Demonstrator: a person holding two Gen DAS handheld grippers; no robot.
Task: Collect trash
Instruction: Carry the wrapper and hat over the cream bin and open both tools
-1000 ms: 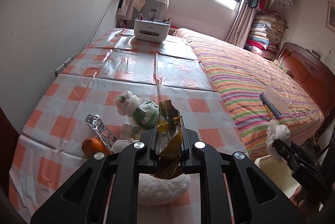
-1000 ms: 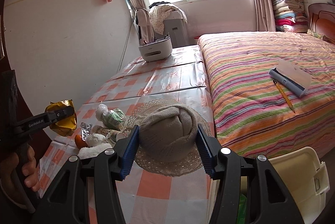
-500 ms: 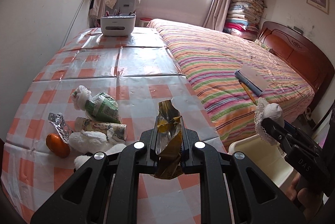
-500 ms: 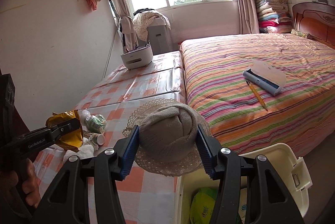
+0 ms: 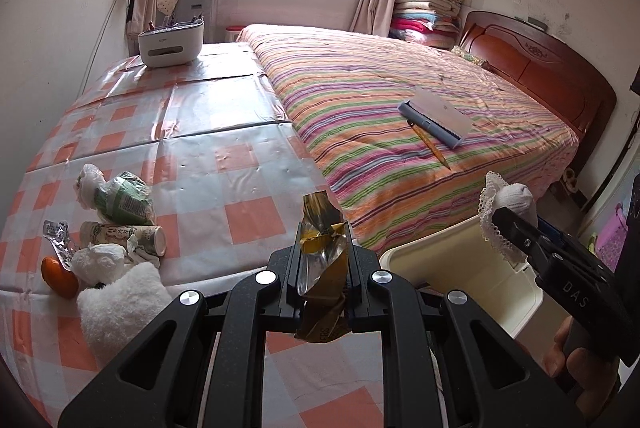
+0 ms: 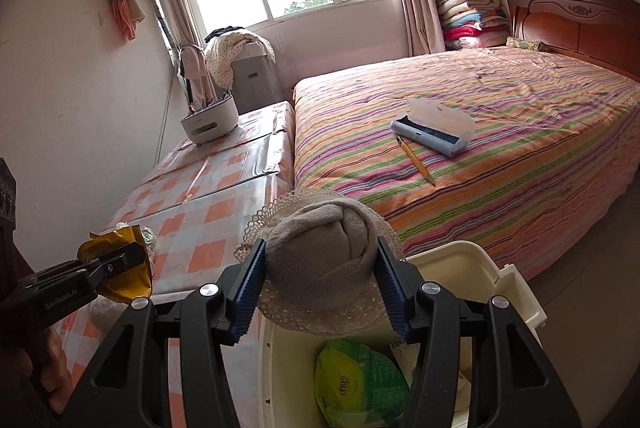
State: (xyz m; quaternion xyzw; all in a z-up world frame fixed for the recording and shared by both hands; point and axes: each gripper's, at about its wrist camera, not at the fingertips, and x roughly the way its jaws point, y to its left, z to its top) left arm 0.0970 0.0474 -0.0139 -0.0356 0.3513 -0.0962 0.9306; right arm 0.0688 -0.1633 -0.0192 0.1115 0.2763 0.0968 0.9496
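Observation:
My left gripper [image 5: 322, 282] is shut on a crumpled gold wrapper [image 5: 322, 256], held above the table's right edge; it also shows in the right wrist view [image 6: 120, 274]. My right gripper [image 6: 318, 292] is shut on a rolled beige lace-trimmed cloth [image 6: 320, 260], held over the open cream bin [image 6: 472, 268]. The bin [image 5: 472, 268] stands on the floor between table and bed and holds a green packet [image 6: 360, 384]. More trash lies on the table at left: a green bag [image 5: 124, 198], a paper tube [image 5: 120, 234], a foil strip [image 5: 56, 240], white tissue [image 5: 100, 260].
An orange [image 5: 60, 276] and a white fluffy item [image 5: 120, 304] lie by the trash pile. A white organiser box [image 5: 170, 42] stands at the table's far end. The striped bed [image 5: 400, 108] carries a lint brush [image 5: 436, 118] and a pencil [image 5: 430, 144].
Both grippers have swung right from above the table toward the bin, each keeping its load. The bin's inside has come into the right wrist view.

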